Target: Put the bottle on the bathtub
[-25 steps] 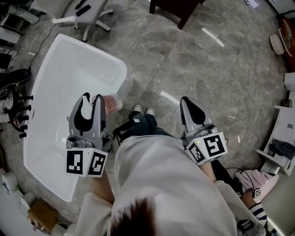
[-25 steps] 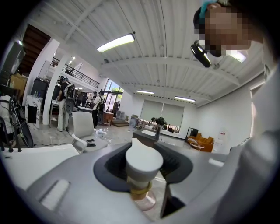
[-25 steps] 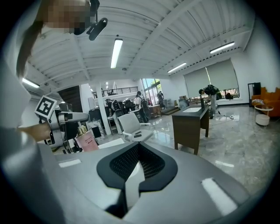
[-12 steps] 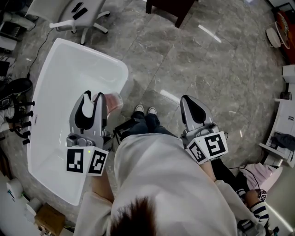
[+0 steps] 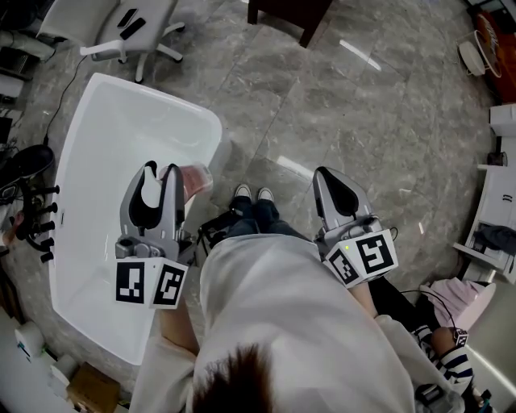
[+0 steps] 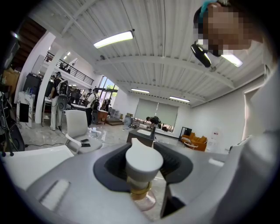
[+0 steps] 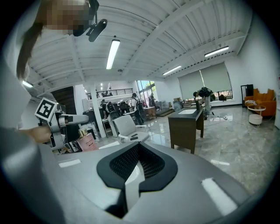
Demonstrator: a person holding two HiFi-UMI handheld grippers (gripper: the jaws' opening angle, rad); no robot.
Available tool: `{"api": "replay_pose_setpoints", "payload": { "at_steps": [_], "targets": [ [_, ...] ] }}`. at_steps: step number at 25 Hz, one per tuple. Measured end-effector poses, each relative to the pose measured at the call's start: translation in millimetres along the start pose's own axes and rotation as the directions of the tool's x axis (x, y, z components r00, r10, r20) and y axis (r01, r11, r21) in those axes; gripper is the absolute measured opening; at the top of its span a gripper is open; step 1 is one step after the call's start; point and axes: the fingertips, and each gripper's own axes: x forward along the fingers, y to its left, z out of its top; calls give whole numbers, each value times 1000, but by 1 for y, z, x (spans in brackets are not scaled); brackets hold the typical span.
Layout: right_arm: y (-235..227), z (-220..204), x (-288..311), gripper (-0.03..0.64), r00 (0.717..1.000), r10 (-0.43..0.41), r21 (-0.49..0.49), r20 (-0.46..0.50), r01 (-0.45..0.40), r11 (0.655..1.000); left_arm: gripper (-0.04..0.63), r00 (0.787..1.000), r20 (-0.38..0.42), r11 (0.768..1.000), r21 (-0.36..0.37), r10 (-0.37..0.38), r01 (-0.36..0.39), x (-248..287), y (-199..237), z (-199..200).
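Observation:
A pink bottle (image 5: 194, 179) with a white cap (image 6: 144, 161) and gold collar hangs from my left gripper (image 5: 160, 172), whose jaws are shut on its cap. It is held over the near right rim of the white bathtub (image 5: 81, 121), which fills the left of the head view. In the left gripper view the cap sits between the dark pads, and the tub's rim (image 6: 30, 159) shows low at the left. My right gripper (image 5: 329, 176) is held over the grey floor, shut with nothing in it. In the right gripper view (image 7: 137, 149), the bottle (image 7: 89, 142) is at the far left.
Beyond the tub stand a white office chair (image 5: 133, 24) and a dark desk (image 5: 286, 12). A black rack (image 5: 32, 218) is at the tub's left side. My shoes (image 5: 251, 194) are beside the tub's corner. White shelves (image 5: 493, 242) and a seated person (image 5: 451, 355) are at the right.
Both grippers and the bottle have kept their places. Only the head view has shifted a little, so the tub sits slightly lower in the picture.

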Motion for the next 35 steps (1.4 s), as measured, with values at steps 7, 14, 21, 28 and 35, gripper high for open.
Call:
{"api": "replay_pose_setpoints", "payload": {
  "at_steps": [7, 14, 21, 28, 35],
  "targets": [
    [-1, 0, -3, -2, 1000, -11, 1, 4, 11, 1000, 199, 1000, -8, 1000, -5, -19, 19, 1, -5, -4],
    [-8, 6, -5, -2, 999, -37, 1, 15, 37, 999, 199, 999, -14, 999, 4, -45, 45, 13, -9, -3],
    [-17, 6, -3, -2, 996, -83, 5, 10, 83, 997, 199, 995, -46, 996, 16, -90, 90, 39, -8, -12],
    [-18, -5, 1, -2, 995, -94, 12, -24, 94, 995, 199, 984, -107, 989, 26, -144, 147, 69, -12, -44],
    [-12, -23, 15, -2, 994, -91, 42, -55, 94, 995, 199, 962, -188, 978, 36, -197, 207, 102, -16, -94]
  ]
}}
